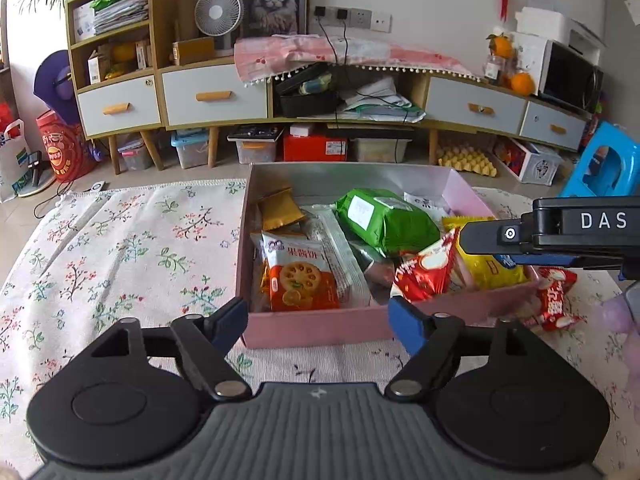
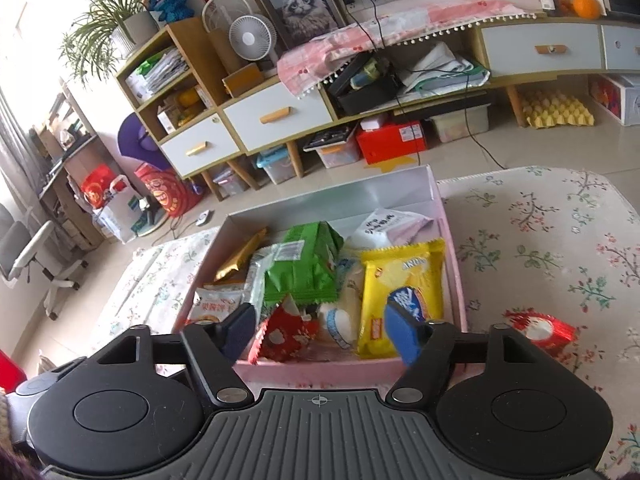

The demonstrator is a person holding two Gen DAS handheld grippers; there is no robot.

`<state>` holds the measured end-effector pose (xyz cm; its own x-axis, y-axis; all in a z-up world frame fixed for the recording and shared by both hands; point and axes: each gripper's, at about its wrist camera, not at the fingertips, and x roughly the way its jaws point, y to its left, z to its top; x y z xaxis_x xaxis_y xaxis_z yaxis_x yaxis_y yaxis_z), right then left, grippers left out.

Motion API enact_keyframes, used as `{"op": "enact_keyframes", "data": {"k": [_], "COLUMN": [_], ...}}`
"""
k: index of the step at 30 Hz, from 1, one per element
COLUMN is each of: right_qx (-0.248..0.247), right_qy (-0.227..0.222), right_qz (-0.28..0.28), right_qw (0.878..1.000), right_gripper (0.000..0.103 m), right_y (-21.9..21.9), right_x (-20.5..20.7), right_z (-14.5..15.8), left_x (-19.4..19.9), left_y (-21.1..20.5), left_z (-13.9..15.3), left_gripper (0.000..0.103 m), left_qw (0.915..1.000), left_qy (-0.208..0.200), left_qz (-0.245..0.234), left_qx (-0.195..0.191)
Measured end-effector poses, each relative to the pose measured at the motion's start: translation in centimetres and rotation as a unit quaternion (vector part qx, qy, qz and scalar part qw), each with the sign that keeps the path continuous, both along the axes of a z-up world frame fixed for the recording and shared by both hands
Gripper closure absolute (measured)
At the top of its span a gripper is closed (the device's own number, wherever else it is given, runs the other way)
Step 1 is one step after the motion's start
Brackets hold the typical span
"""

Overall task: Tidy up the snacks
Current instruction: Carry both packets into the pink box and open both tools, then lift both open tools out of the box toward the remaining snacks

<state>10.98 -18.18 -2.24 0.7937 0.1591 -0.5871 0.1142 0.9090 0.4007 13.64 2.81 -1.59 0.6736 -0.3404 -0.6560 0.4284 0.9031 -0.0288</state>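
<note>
While I look down, I see a white cloth with little flowers (image 1: 120, 248) spread over the flat top I work on. Behind it is a long wooden cabinet (image 1: 216, 96) with pale drawers, a small white fan (image 1: 218, 14) and a cat picture (image 1: 274, 4).

My left camera shows my right gripper (image 1: 516, 250) coming in from the side above the box. It also shows a blue stool (image 1: 604, 164). My right camera shows a green plant (image 2: 108, 28) and a grey chair (image 2: 32, 256) that the left one does not.

A pink box (image 1: 316, 330) sits on the cloth and holds the snacks. Inside are a green pack (image 1: 384, 220), a yellow pack (image 2: 400, 284), an orange cookie pack (image 1: 300, 280), a gold pack (image 1: 280, 210) and a red pack (image 2: 286, 334). One more red snack (image 2: 540, 328) lies on the cloth just beside the box, on its right.

My left gripper (image 1: 318, 318) is near the front wall of the box. Its jaws are apart and hold nothing. My right gripper's jaws are apart too, with nothing pressed between them.
</note>
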Motion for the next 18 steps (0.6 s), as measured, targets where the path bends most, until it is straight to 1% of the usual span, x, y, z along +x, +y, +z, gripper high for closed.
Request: {"op": "enact_keyframes", "data": {"k": [2, 4, 6, 8, 9, 13, 18], "right_qx": [-0.007, -0.017, -0.024, -0.030, -0.032, -0.047, -0.071], "right_qy": [0.003, 0.006, 0.008, 0.011, 0.011, 0.008, 0.006], "right_qz": [0.002, 0.006, 0.010, 0.015, 0.016, 0.019, 0.024], "right_qw": [1.000, 1.000, 1.000, 0.999, 0.999, 0.999, 0.997], "right_gripper": [0.027, 0.023, 0.022, 0.019, 0.016, 0.011, 0.010], "right_y": [0.2, 0.3, 0.4, 0.3, 0.3, 0.0, -0.1], "right_x": [-0.4, -0.9, -1.4, -1.9, -2.3, -3.7, -5.2], "right_z": [0.0, 0.0, 0.0, 0.2, 0.2, 0.3, 0.3], "left_x": [-0.1, -0.2, -0.4, -0.7, -0.9, -1.9, -2.7], "left_y": [0.2, 0.4, 0.5, 0.6, 0.6, 0.7, 1.5], "left_z": [-0.1, -0.2, -0.3, -0.4, -0.4, -0.9, -1.5], "left_gripper": [0.022, 0.019, 0.015, 0.011, 0.009, 0.005, 0.003], "left_qw": [1.0000, 0.9999, 0.9998, 0.9996, 0.9995, 0.9992, 0.9986], "left_qy": [0.006, 0.013, 0.020, 0.026, 0.028, 0.037, 0.050], "left_qz": [-0.001, -0.001, -0.002, -0.004, -0.005, -0.013, -0.017], "left_qx": [-0.003, -0.006, -0.008, -0.009, -0.009, -0.003, 0.006]}}
